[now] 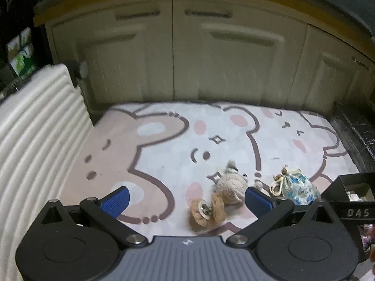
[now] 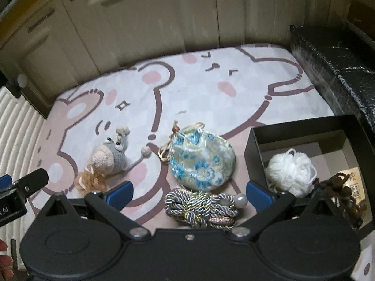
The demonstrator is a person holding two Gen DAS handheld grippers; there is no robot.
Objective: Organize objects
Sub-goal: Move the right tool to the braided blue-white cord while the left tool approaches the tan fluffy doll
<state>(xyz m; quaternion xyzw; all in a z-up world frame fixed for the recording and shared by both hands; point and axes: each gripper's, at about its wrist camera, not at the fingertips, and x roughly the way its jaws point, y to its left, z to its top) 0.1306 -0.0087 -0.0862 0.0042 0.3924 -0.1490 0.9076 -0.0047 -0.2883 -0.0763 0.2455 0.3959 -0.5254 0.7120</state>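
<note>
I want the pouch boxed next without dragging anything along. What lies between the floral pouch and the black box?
Nothing: in the right wrist view only bare bear-print mat separates the floral pouch from the black box.

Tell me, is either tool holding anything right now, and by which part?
Nothing is held. The left tool and right tool are both open and empty above the mat.

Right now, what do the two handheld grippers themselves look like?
Both match: the left gripper and right gripper have black linkage arms with silver pivot pins, round black housings and blue textured finger pads. The left's base plate is ribbed grey; the right's is black.
</note>
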